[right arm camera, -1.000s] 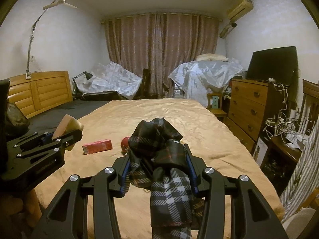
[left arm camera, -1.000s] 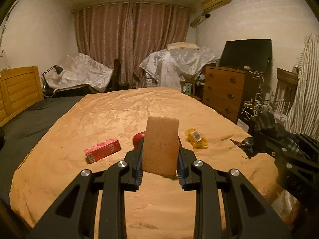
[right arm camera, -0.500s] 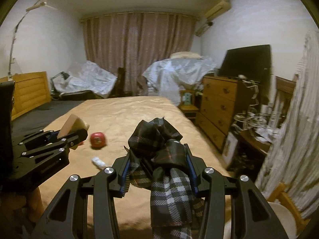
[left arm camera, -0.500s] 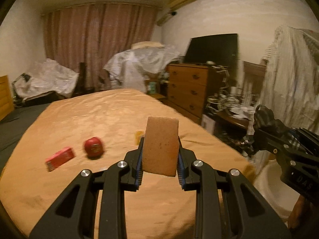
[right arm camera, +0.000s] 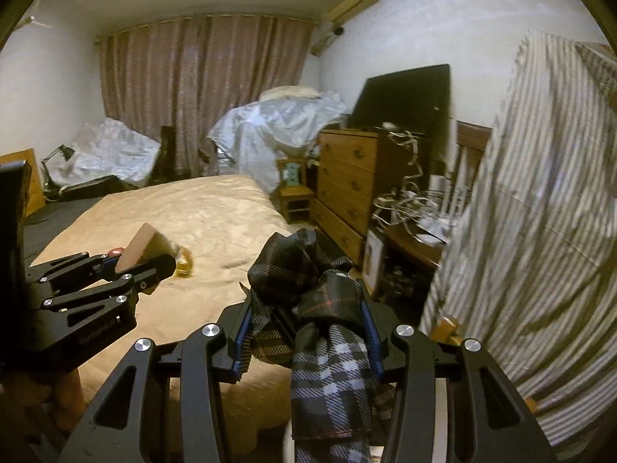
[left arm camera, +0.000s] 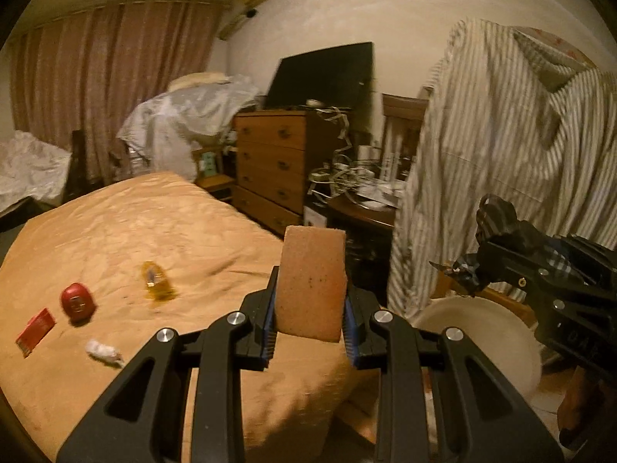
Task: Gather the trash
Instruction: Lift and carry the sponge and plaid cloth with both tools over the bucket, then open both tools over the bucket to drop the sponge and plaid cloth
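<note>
left gripper [left arm camera: 310,332]: fingers clenched on upright tan rectangular sponge [left arm camera: 311,283], near bed [left arm camera: 154,223] right edge. right gripper [right arm camera: 304,332]: fingers grasping dark plaid crumpled cloth [right arm camera: 308,289], right of bed.

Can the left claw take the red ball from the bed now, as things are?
Probably not. The left claw is shut on a sponge, so its jaws are full. The red ball lies uncovered on the bed, off to its left.
</note>
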`<state>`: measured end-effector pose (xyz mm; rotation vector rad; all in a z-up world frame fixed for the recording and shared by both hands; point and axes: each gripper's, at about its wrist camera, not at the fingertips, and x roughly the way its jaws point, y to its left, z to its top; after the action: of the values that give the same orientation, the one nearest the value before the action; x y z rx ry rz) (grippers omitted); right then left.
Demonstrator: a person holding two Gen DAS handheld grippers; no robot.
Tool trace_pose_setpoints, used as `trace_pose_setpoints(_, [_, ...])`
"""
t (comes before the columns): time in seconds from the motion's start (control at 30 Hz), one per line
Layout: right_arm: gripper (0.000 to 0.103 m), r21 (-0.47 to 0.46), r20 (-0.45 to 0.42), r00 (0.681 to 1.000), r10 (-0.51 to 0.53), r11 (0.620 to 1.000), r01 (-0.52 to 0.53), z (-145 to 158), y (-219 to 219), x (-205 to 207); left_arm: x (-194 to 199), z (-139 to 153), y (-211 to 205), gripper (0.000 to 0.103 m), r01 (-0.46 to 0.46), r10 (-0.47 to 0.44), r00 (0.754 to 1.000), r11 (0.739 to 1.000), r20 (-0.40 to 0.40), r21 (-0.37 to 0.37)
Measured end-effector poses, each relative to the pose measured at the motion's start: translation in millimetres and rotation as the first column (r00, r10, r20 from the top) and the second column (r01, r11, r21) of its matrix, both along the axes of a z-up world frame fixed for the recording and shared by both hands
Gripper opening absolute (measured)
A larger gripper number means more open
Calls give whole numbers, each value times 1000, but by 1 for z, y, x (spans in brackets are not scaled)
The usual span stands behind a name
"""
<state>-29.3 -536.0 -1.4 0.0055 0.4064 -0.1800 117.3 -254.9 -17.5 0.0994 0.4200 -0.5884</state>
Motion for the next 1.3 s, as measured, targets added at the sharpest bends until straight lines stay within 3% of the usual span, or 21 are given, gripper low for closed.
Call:
trace_pose_setpoints(0.37, [47, 23, -116, 987, -110, 993, 113, -7, -97, -26, -13, -10, -71, 27, 158, -155, 985, 986, -77, 44])
trace_pose_setpoints(0.57, [47, 61, -255, 962, -97, 991, 116, -27, -136, -19, -11, -25, -110, 27, 250, -230, 958, 962, -169, 107])
trace_pose_setpoints(0.7, [47, 112, -376, 925, -49, 989, 98, -41, -162, 0, -7, -36, -134, 27, 331, -284, 928, 927, -242, 178])
trace_pose_setpoints(0.87, [47, 153, -520, 854, 3, 984, 90, -60, -191, 23, -3, -46, -157, 27, 399, -323, 898, 885, -300, 240])
trace_pose_setpoints(1.0, [47, 193, -604, 794, 62, 979, 71, -74, -195, 35, 2, -62, -177, 28, 493, -363, 836, 826, -411, 274])
trace_pose_setpoints(1.13, [47, 180, -660, 746, 90, 983, 41, -80, -195, 47, -2, -75, -190, 28, 542, -378, 811, 773, -446, 329])
trace_pose_setpoints(1.3, [47, 182, -675, 730, 105, 983, 27, -80, -187, 50, 4, -84, -195, 28, 566, -374, 786, 754, -492, 333])
